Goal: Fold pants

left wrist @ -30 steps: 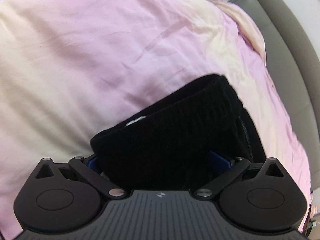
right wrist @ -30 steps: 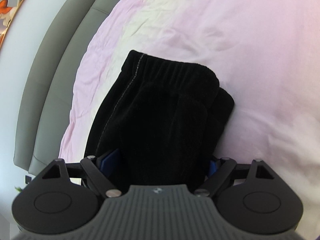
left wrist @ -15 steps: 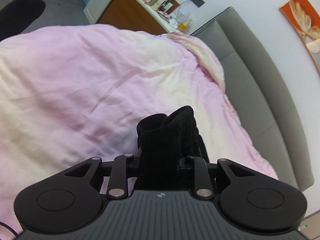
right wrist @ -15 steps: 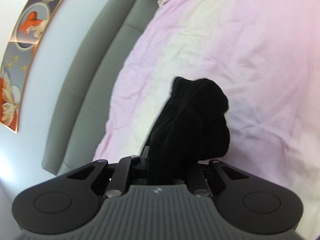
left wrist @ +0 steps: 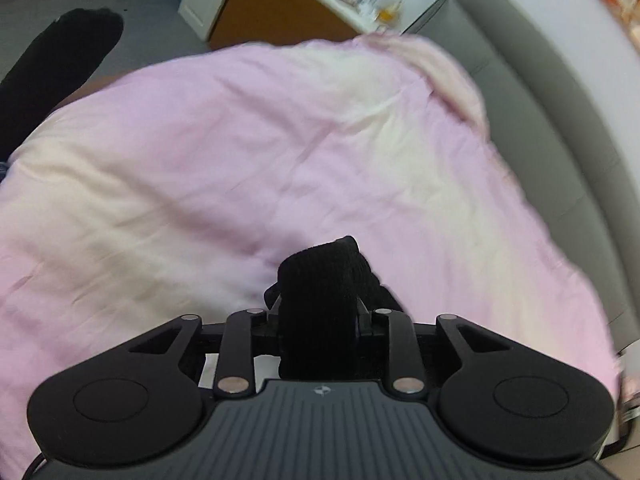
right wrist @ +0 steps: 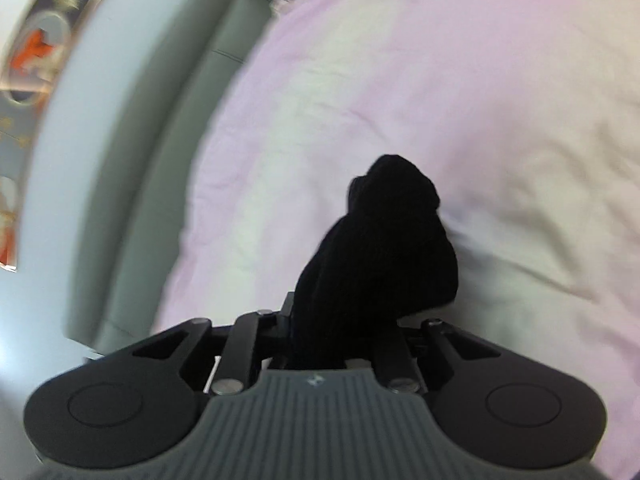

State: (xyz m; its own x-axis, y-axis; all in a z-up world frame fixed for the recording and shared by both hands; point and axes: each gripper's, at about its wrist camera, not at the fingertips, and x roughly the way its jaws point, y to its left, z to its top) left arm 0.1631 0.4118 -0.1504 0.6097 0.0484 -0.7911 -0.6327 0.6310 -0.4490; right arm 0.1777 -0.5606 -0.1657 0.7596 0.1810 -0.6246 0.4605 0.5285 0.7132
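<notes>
Left tongs (left wrist: pixel 318 320) pinching bunched black pants (left wrist: pixel 320 280), jaws narrow, easing slightly wider just now with fabric between pads. Right tongs (right wrist: pixel 340 332) likewise gripping black pants (right wrist: pixel 384 248), jaws narrow, loosening a touch, cloth wad standing up from the grip. Pants being held above bed, lower part hidden behind tongs. Pink-and-cream duvet (left wrist: pixel 240 160) spreading beyond, wrinkled. Grey padded headboard (left wrist: pixel 560 128) running along far edge. Wall picture (right wrist: pixel 36 52) blurred, probably orange motif. Wooden cabinet (left wrist: pixel 276 12) showing farthest.
</notes>
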